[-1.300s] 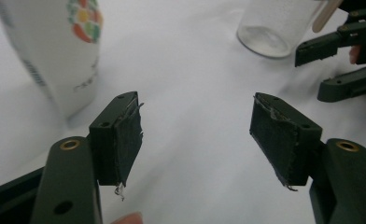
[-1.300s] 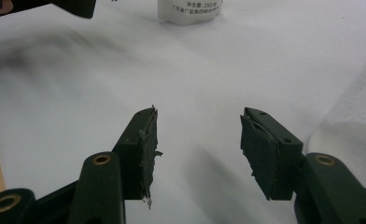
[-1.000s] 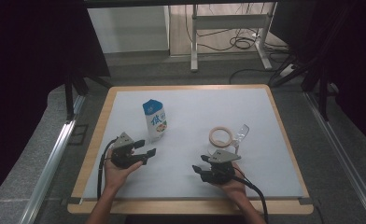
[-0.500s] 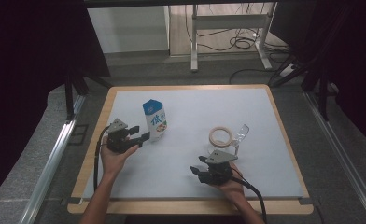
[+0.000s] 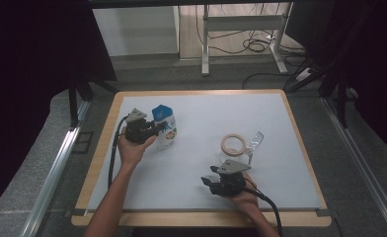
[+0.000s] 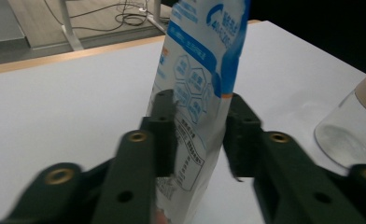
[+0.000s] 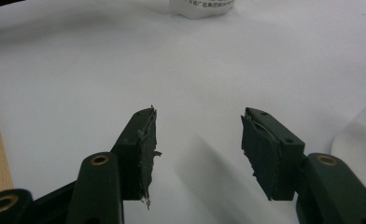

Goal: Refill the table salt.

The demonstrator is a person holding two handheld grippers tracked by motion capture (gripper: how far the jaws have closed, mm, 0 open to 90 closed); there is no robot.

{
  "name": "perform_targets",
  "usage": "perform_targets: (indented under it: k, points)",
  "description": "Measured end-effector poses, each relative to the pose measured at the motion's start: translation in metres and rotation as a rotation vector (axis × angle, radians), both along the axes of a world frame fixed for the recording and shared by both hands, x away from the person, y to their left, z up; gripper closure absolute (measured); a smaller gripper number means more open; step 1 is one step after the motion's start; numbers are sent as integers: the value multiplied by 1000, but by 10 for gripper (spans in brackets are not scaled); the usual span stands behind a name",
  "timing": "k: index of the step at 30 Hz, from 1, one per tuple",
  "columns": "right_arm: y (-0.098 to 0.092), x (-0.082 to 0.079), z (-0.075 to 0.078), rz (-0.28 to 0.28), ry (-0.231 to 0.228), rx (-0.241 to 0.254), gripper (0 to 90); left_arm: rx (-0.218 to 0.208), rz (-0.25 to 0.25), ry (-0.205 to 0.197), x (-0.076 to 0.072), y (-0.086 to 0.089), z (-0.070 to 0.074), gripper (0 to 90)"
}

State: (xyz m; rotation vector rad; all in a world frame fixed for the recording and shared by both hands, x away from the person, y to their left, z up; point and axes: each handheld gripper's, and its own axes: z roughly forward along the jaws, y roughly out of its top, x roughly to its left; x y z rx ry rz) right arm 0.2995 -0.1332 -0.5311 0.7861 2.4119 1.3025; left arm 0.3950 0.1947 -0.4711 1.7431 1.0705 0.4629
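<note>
**Left gripper closes on the pouch; right waits**

Since a second ago our left gripper [image 5: 158, 129] has travelled from the near-left of the table [image 5: 280, 118] up toward 12 o'clock and now sits against the blue-and-white pouch [image 5: 164, 127], which stands upright in the left half of the sheet. Its jaws have just been closing, with the pouch between them. Our right gripper [image 5: 207, 177] has not shifted; it rests near the front edge, jaws apart on nothing.

Step in hand, as we judge it: securing the pouch. The next move calls for a firm pinch before any lift, since a soft, tall bag may buckle or tip.

The left gripper view gives what the high view cannot: both pads [image 6: 166, 135] lie against the pouch [image 6: 197, 79] about mid-height, so we read it as gripped. That view also catches the glass jar [image 6: 351, 126] at 3 o'clock. High view places that jar [image 5: 241, 148], lying on its side, at 1 o'clock of the right gripper, well apart from the pouch. Right gripper view shows bare sheet between its pads [image 7: 141, 149].
</note>
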Motion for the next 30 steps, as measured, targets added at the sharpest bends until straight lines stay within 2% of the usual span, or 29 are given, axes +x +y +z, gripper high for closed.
perform_targets:
  k: [2,7,17,20,26,30]
  points:
    - [0,0,0,0,-1,2,455,9,0,-9,0,-1,0,839]
    - [0,0,-1,-2,0,-1,455,-10,-17,3,1,1,-2,894]
    - [1,-1,1,1,-11,3,454,-18,-46,-19,3,1,0,900]
    - [2,-2,1,2,-20,11,455,-17,-62,-25,2,0,4,900]
    - [9,-5,1,19,-37,11,454,-67,-101,-35,-7,0,21,900]
    - [22,-8,1,32,-46,8,434,-96,-126,-40,-14,-3,30,900]
